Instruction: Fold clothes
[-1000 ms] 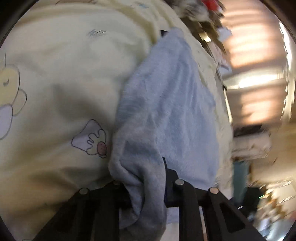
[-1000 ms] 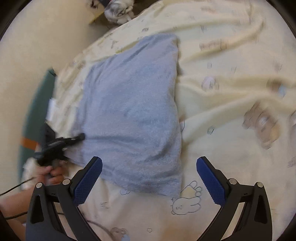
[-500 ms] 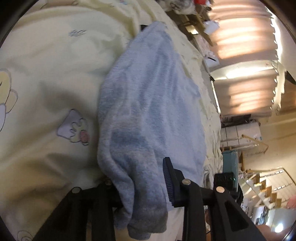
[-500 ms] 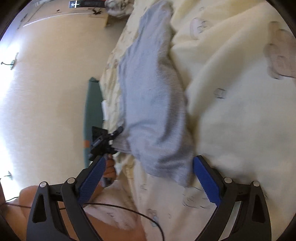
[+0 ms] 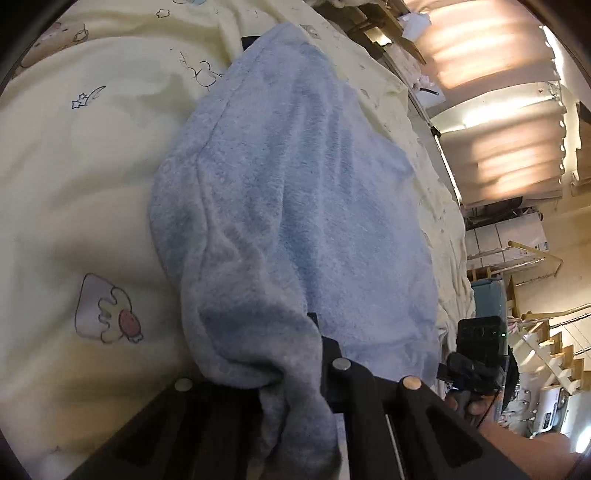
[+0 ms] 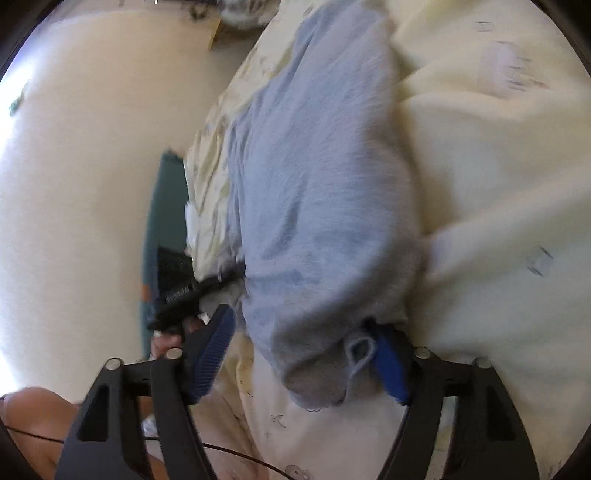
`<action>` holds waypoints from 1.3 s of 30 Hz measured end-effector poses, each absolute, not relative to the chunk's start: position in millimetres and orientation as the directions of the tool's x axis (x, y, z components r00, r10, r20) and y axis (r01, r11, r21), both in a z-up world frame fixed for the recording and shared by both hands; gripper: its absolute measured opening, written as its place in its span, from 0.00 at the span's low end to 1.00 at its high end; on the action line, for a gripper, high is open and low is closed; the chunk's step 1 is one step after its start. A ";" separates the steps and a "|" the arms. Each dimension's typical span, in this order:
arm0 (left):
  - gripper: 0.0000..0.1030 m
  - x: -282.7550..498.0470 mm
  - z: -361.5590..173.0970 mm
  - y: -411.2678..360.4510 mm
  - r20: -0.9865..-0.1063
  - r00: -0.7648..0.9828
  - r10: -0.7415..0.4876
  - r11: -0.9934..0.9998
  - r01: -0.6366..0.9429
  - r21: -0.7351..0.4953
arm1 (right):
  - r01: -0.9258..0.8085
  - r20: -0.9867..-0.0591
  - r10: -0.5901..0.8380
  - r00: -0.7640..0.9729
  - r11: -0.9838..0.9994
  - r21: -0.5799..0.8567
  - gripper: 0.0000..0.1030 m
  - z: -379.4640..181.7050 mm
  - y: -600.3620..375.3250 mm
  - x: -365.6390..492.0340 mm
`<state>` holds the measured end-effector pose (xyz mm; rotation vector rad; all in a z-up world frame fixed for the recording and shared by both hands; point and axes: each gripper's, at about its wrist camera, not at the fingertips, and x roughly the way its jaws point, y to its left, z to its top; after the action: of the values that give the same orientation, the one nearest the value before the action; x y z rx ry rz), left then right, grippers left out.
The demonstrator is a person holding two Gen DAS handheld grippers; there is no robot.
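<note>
A light blue fleece garment [image 5: 295, 184] lies spread on a cream blanket [image 5: 74, 184] printed with cartoon figures. My left gripper [image 5: 266, 354] has its jaws closing on a near corner of it; the cloth is pinched between them and droops over the fingers. In the right wrist view the garment [image 6: 314, 184] runs away from me. Its other near corner, with a small loop, sits between the blue pads of my right gripper [image 6: 299, 325], whose jaws are closing. The right pad touches the cloth and the left pad stands apart. The left gripper [image 6: 184, 291] shows at the garment's left edge.
The cream blanket [image 6: 498, 184] covers the bed to the right of the garment. A teal object [image 6: 162, 221] stands by the bed's left edge above pale floor [image 6: 74, 147]. Lit curtains [image 5: 498, 92], stairs [image 5: 546, 350] and shelf clutter [image 5: 388, 22] lie beyond the bed.
My right gripper came down from above the garment to its near corner, and its jaws narrowed around it. The left jaws parted a little, then closed again on the cloth, and that hand shifted slightly.
</note>
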<state>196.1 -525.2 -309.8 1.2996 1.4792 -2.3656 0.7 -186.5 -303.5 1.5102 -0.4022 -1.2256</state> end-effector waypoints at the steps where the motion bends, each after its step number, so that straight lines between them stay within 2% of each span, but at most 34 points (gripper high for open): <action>1: 0.08 198.3 -310.8 -526.4 -0.678 -0.639 0.365 -0.525 0.460 -0.716 | 0.320 -0.455 -0.801 0.390 -0.345 0.882 0.72 -305.7 -177.2 -1.2; 5: 0.08 208.0 -313.3 -529.1 -0.685 -0.630 0.366 -0.520 0.472 -0.712 | 0.209 -0.394 -0.842 0.369 -0.338 0.918 0.71 -318.6 -152.6 -7.0; 8: 0.07 209.1 -315.3 -525.2 -0.696 -0.626 0.352 -0.522 0.486 -0.701 | 0.194 -0.391 -0.845 0.365 -0.341 0.920 0.74 -317.3 -166.9 -5.2; 12: 0.05 205.8 -307.6 -518.0 -0.699 -0.634 0.331 -0.560 0.465 -0.686 | 0.307 -0.479 -0.788 0.387 -0.380 0.873 0.72 -309.3 -208.7 12.0; 13: 0.04 205.5 -305.0 -517.1 -0.712 -0.627 0.316 -0.587 0.460 -0.666 | 0.345 -0.519 -0.771 0.368 -0.405 0.847 0.65 -306.8 -215.9 14.5; 14: 0.04 206.5 -304.1 -518.5 -0.720 -0.625 0.301 -0.592 0.470 -0.655 | 0.380 -0.557 -0.754 0.347 -0.430 0.819 0.39 -304.3 -222.8 16.9; 15: 0.04 207.5 -303.2 -519.9 -0.729 -0.623 0.285 -0.596 0.480 -0.644 | 0.368 -0.575 -0.752 0.324 -0.459 0.808 0.29 -305.3 -221.9 15.0; 17: 0.04 209.1 -295.5 -523.6 -0.710 -0.648 0.275 -0.578 0.479 -0.661 | 0.329 -0.571 -0.774 0.275 -0.482 0.812 0.18 -302.7 -213.6 11.9; 21: 0.04 199.6 -256.5 -530.4 -0.648 -0.717 0.256 -0.591 0.414 -0.692 | 0.361 -0.544 -0.816 0.196 -0.455 0.814 0.16 -265.8 -210.8 6.2; 25: 0.04 167.3 -203.6 -548.2 -0.600 -0.766 0.231 -0.629 0.353 -0.693 | 0.354 -0.457 -0.885 0.090 -0.401 0.845 0.16 -210.2 -221.9 -28.4; 32: 0.04 126.3 -128.3 -581.3 -0.548 -0.815 0.187 -0.669 0.303 -0.678 | 0.465 -0.375 -0.926 0.046 -0.312 0.828 0.16 -118.0 -269.1 -57.7; 39: 0.04 82.6 -46.1 -632.8 -0.564 -0.823 0.073 -0.761 0.319 -0.564 | 0.560 -0.327 -0.945 0.005 -0.268 0.784 0.16 -43.6 -338.5 -86.5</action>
<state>82.6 -632.8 -46.1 0.8726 1.0190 -2.6873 -86.5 -338.5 -43.6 1.0167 -0.5248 -1.5759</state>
